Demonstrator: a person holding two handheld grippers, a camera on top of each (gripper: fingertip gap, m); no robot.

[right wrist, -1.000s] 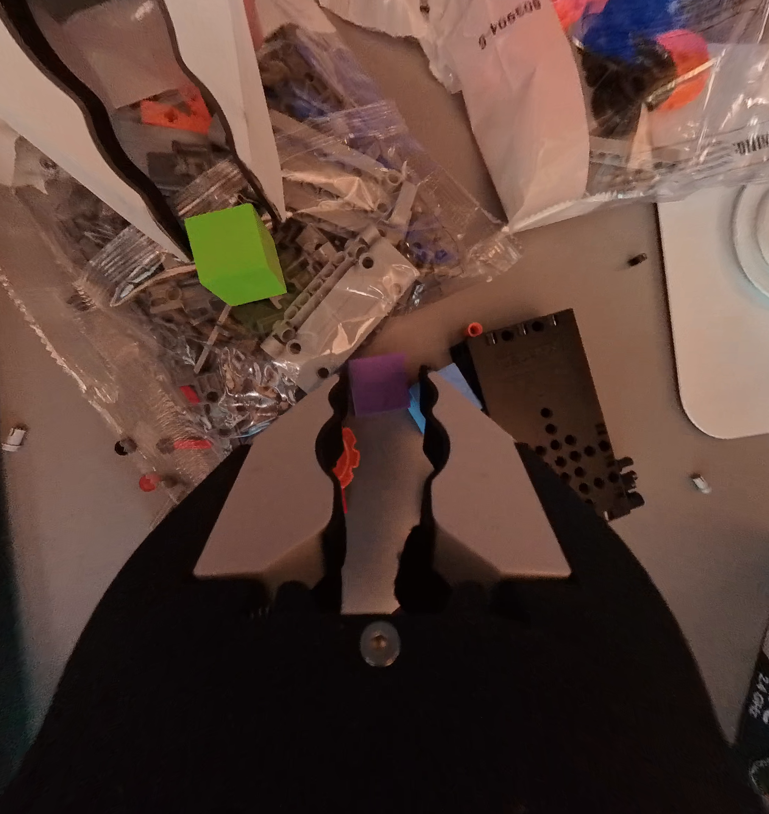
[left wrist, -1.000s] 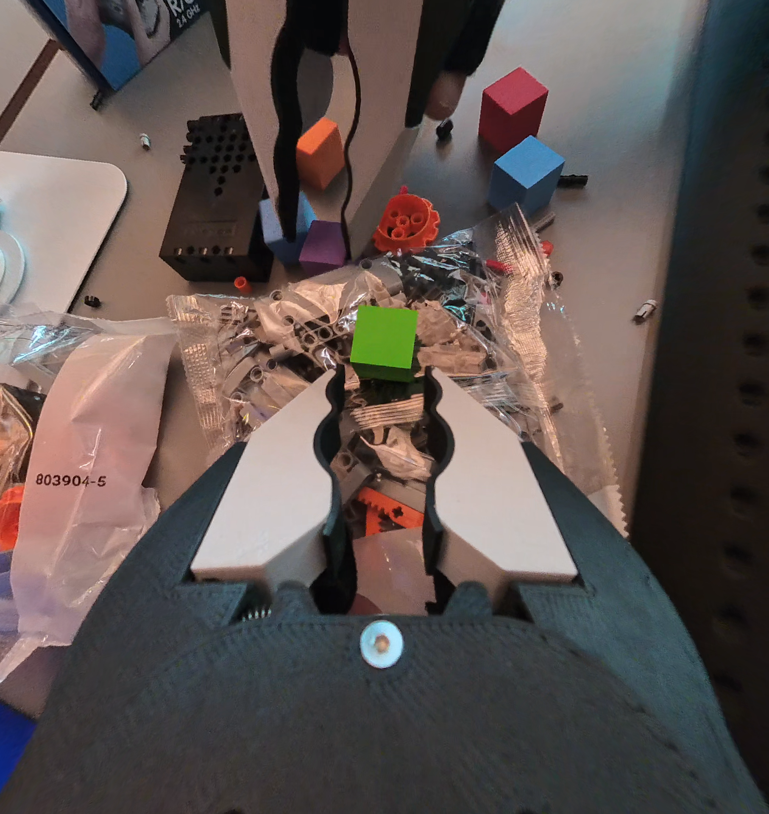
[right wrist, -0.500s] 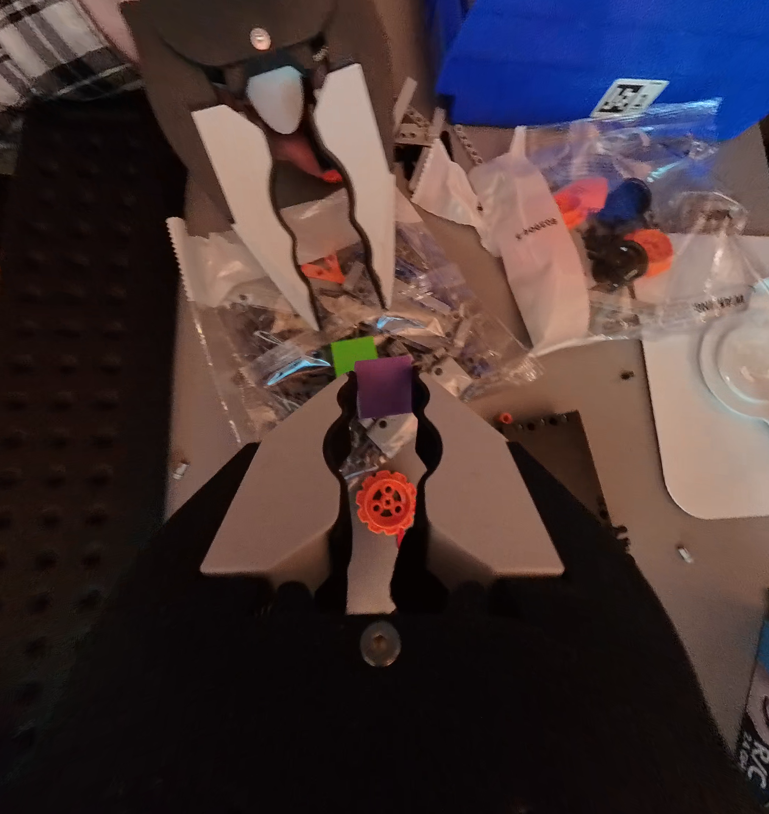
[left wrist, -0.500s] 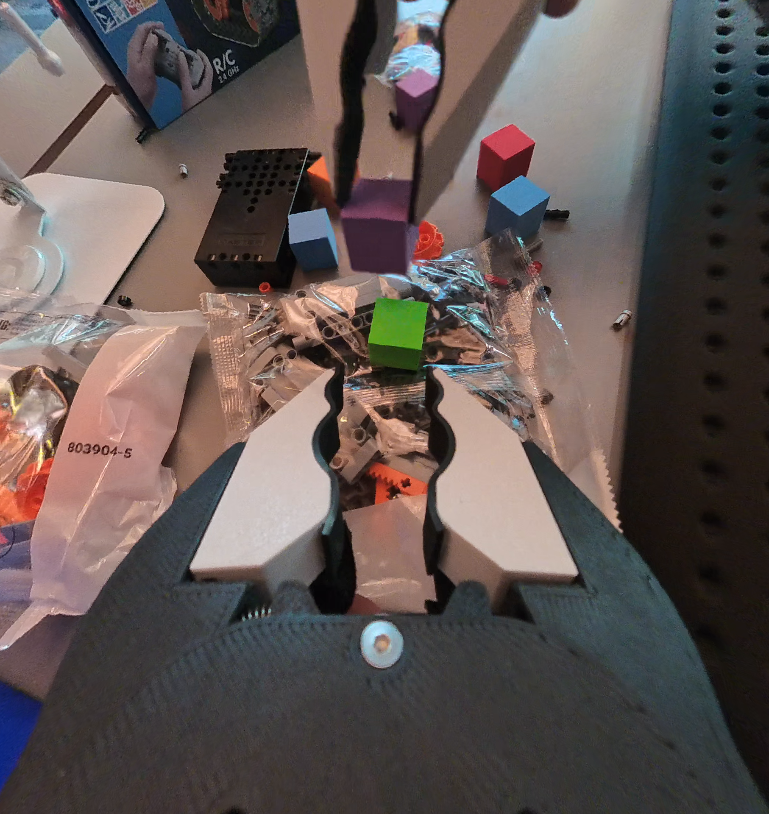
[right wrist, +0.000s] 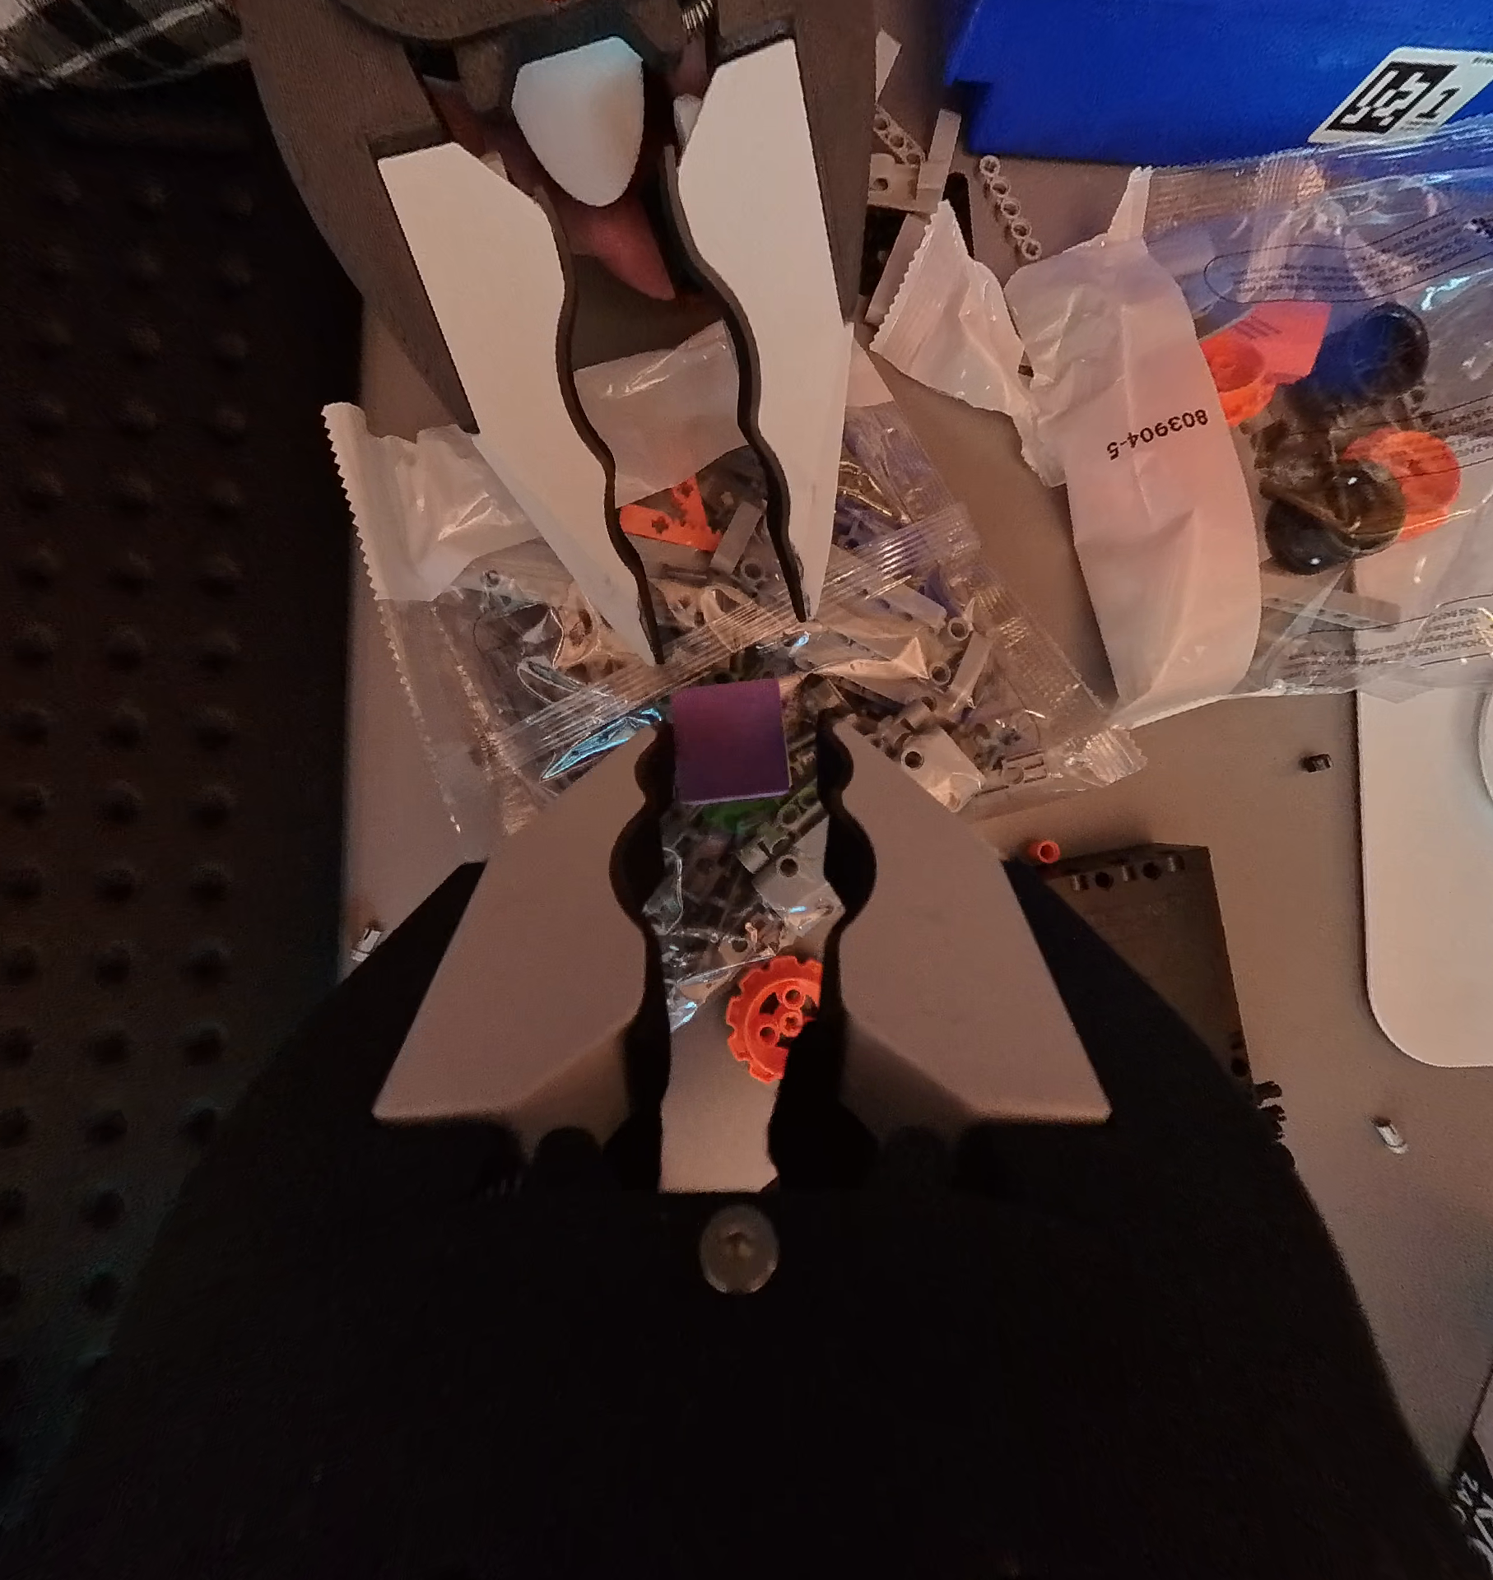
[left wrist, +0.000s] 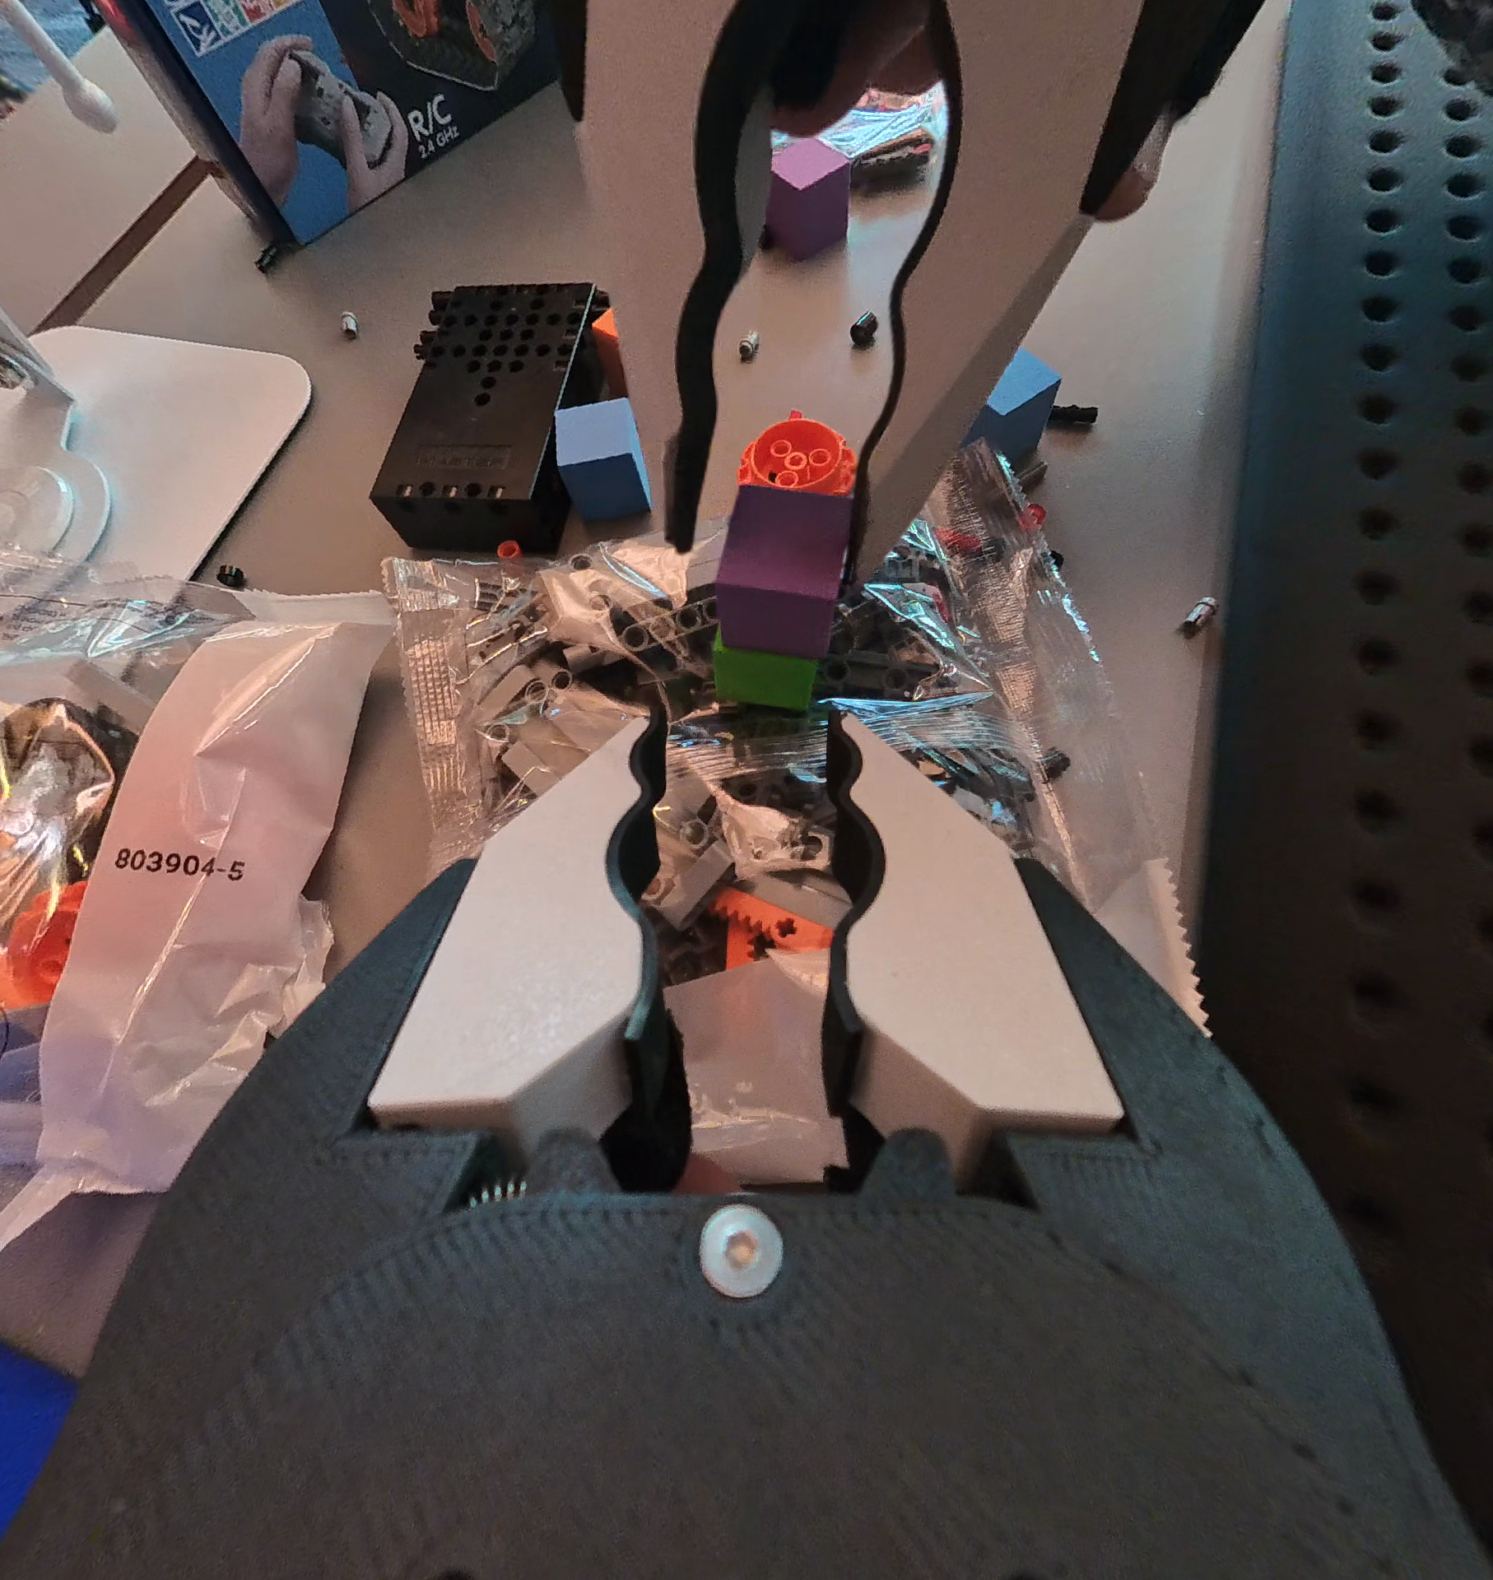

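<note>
Purple cube (left wrist: 781, 566) sits on the green cube (left wrist: 763, 678), atop a clear bag of parts (left wrist: 555, 650) on the surface (left wrist: 1136, 445). Right tongs (right wrist: 736, 752) are spread around the purple cube, one finger (left wrist: 931, 427) touching it. Left tongs (left wrist: 745, 735) hover spread and empty, just near of the stack.

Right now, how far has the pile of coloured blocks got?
Done: a purple block sits on a green block, atop a clear bag of parts. In hand: the right gripper has its jaws either side of the purple block; whether it grips, I cannot tell. The left gripper is open and empty, just short of the green block. Loose on the table: two blue blocks, an orange block, another purple block.
</note>
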